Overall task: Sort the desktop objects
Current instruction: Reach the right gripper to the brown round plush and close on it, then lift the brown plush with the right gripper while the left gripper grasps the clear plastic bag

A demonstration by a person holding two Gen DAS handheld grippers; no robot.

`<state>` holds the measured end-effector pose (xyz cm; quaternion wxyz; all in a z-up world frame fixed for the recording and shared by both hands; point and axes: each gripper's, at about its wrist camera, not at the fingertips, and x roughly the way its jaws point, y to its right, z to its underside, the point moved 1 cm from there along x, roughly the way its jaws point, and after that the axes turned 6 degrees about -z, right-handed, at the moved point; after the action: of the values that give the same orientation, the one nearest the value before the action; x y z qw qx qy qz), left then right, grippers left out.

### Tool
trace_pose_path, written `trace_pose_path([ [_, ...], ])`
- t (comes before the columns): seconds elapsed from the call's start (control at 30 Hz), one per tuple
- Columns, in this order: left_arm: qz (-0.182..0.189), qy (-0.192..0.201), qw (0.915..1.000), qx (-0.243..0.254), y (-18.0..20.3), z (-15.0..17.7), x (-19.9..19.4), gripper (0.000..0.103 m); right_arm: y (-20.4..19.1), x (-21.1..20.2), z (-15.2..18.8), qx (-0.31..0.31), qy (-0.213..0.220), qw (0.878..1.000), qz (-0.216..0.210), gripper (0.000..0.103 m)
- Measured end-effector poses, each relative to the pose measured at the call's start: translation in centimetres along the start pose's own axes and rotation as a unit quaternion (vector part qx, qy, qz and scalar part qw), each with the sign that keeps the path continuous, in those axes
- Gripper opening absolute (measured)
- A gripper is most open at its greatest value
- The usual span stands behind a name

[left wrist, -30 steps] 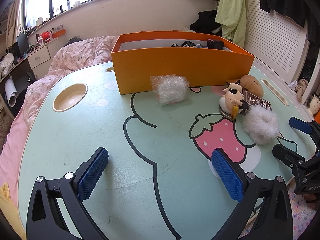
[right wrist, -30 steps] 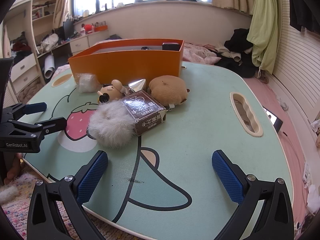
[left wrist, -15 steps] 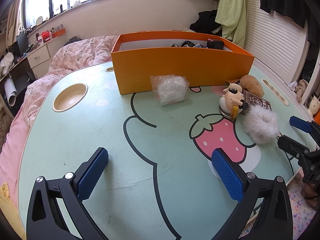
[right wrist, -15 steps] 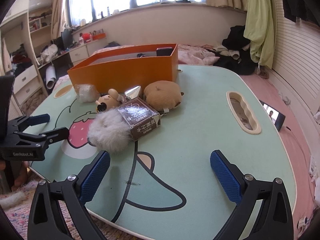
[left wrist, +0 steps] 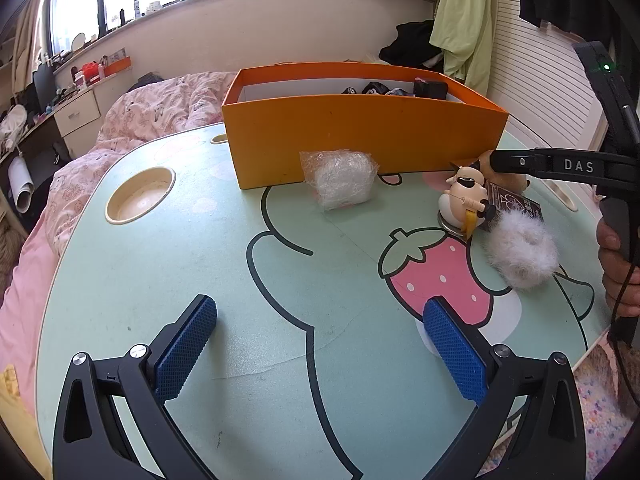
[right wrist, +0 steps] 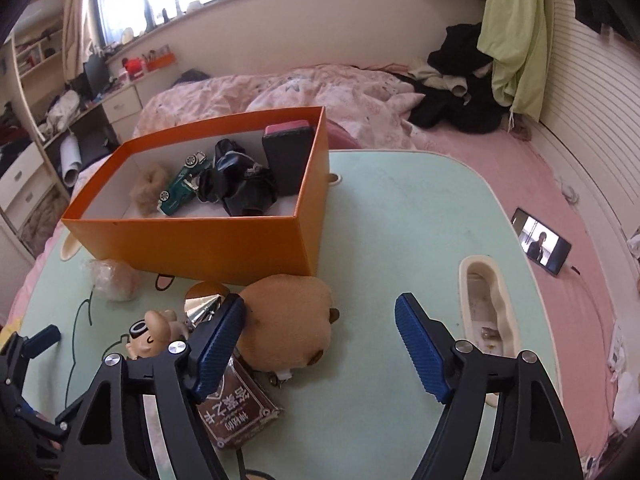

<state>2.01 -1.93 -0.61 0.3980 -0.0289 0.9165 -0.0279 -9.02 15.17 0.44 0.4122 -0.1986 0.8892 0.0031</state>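
My right gripper (right wrist: 320,344) hangs over the brown plush (right wrist: 288,324). Its jaws are closing: the plush lies between them beside the left finger (right wrist: 218,344), and the right pad is well clear of it. Around the plush lie a dark card box (right wrist: 236,408), a small figurine (right wrist: 152,332) and a silver cone (right wrist: 204,304). The white fluffy ball (left wrist: 520,256) rests near the figurine (left wrist: 464,200). A plastic-wrapped white bundle (left wrist: 340,178) sits against the orange box (left wrist: 360,144). My left gripper (left wrist: 320,348) stands open over bare table.
The orange box (right wrist: 192,248) holds a green toy car (right wrist: 182,184), black items and a dark case. The table has a round cup recess (left wrist: 140,196) and a long slot (right wrist: 484,300). A phone (right wrist: 542,246) lies on the pink bed. A hand (left wrist: 616,268) holds the right gripper.
The right gripper has moved forward and up over the cluster, now straddling the brown plush, and its jaws have narrowed. The left gripper has stayed put.
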Motion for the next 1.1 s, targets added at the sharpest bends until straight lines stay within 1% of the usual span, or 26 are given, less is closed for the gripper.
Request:
trace_pose_path([
  [0.03,0.0,0.0,1.0,0.0,0.0,0.0,0.0,0.103,0.0,0.2,0.1,-0.002,-0.001,1.0,-0.006,0.062],
  [0.07,0.0,0.0,1.0,0.0,0.0,0.0,0.0,0.103,-0.1,0.2,0.2,-0.003,-0.001,1.0,-0.017,0.041],
  [0.23,0.0,0.0,1.0,0.0,0.0,0.0,0.0,0.103,0.5,-0.8,1.0,0.01,0.017,0.999,-0.033,0.039],
  [0.3,0.0,0.0,1.0,0.0,0.0,0.0,0.0,0.103,1.1,-2.3,1.7,0.025,0.039,0.998,-0.046,0.039],
  [0.4,0.0,0.0,1.0,0.0,0.0,0.0,0.0,0.103,1.7,-5.1,3.3,0.033,0.071,0.995,-0.054,0.039],
  [0.5,0.001,0.0,1.0,0.0,0.0,0.0,0.0,0.103,2.0,-7.0,5.6,0.032,0.076,0.995,-0.055,0.039],
  [0.63,0.001,0.0,1.0,0.0,-0.1,0.0,0.0,0.103,1.8,-8.0,8.4,0.022,0.07,0.996,-0.046,0.039],
  [0.73,0.001,0.0,1.0,0.0,-0.1,0.0,0.0,0.103,1.1,-7.8,9.7,0.002,0.072,0.997,-0.026,0.041],
  [0.77,0.001,0.0,1.0,0.0,-0.1,0.0,0.0,0.103,0.8,-7.6,10.0,-0.003,0.079,0.997,-0.017,0.043],
  [0.83,0.001,0.0,1.0,0.0,-0.1,0.0,0.0,0.103,0.4,-7.2,10.2,-0.011,0.086,0.996,-0.003,0.057],
  [0.87,0.001,0.0,1.0,-0.001,-0.1,0.0,0.0,0.103,0.1,-6.7,10.2,-0.015,0.079,0.997,0.006,0.07],
  [0.9,0.001,0.0,1.0,-0.001,-0.1,0.1,0.0,0.103,-0.2,-6.2,10.3,-0.02,0.07,0.997,0.014,0.075],
  [0.97,0.0,0.001,1.0,0.001,0.0,0.1,-0.1,0.103,-0.8,-5.5,10.5,-0.043,0.069,0.996,0.033,0.078],
  [1.03,0.001,0.001,1.0,0.001,0.0,0.0,-0.1,0.103,-1.1,-5.3,10.3,-0.053,0.07,0.996,0.035,0.078],
  [1.1,0.001,0.001,1.0,0.001,0.1,0.0,-0.1,0.103,-0.9,-5.2,10.3,-0.048,0.071,0.996,0.032,0.078],
])
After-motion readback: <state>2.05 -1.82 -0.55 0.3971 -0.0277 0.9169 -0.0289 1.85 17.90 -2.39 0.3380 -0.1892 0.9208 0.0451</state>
